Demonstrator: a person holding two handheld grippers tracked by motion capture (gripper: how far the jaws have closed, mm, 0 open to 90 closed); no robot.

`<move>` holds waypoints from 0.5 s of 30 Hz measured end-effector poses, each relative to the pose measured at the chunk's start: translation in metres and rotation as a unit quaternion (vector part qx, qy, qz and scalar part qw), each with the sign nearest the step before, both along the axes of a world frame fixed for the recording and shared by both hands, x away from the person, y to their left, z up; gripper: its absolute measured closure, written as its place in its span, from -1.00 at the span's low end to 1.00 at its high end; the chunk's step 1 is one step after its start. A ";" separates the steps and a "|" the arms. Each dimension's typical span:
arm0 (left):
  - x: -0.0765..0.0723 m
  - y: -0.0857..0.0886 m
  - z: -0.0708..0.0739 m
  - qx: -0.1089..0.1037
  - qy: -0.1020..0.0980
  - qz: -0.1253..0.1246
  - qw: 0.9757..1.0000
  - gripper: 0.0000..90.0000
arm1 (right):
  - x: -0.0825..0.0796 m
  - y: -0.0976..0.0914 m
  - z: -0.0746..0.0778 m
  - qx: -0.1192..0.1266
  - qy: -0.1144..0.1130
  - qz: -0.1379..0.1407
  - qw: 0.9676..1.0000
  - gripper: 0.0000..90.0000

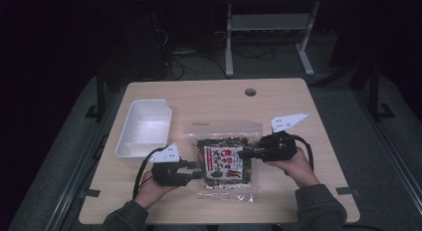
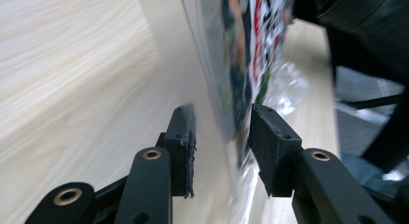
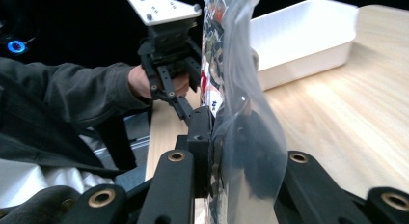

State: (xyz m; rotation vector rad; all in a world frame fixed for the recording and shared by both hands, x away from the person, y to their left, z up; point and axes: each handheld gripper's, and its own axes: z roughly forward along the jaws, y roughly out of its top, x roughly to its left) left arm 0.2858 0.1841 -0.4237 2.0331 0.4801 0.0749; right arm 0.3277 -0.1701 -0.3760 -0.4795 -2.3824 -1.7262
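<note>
Clear plastic snack bag (image 1: 226,159) with a red-and-white label, dark mixed contents, lying flat mid-bench (image 1: 298,186), white empty tub (image 1: 144,129) just to its left

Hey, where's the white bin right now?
In the high view, the white bin sits on the table's left side, just beyond the left gripper and left of the snack bag.

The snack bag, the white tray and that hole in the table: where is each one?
snack bag (image 1: 225,161): high view, on its printed label.
white tray (image 1: 145,126): high view, on its inner floor.
hole (image 1: 250,92): high view, at its centre, near the table's far edge.
</note>
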 end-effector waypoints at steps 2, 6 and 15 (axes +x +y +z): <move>0.000 0.002 0.000 0.001 -0.003 0.008 1.000 0.27 | -0.002 -0.011 0.004 0.007 -0.004 -0.026 1.000 0.66; 0.000 0.004 -0.001 0.012 -0.006 0.017 1.000 0.23 | -0.005 -0.022 0.008 0.011 -0.011 -0.056 0.998 0.66; -0.009 0.002 -0.005 0.052 -0.022 0.027 0.998 0.10 | -0.006 -0.038 0.013 0.020 -0.013 -0.178 0.984 0.67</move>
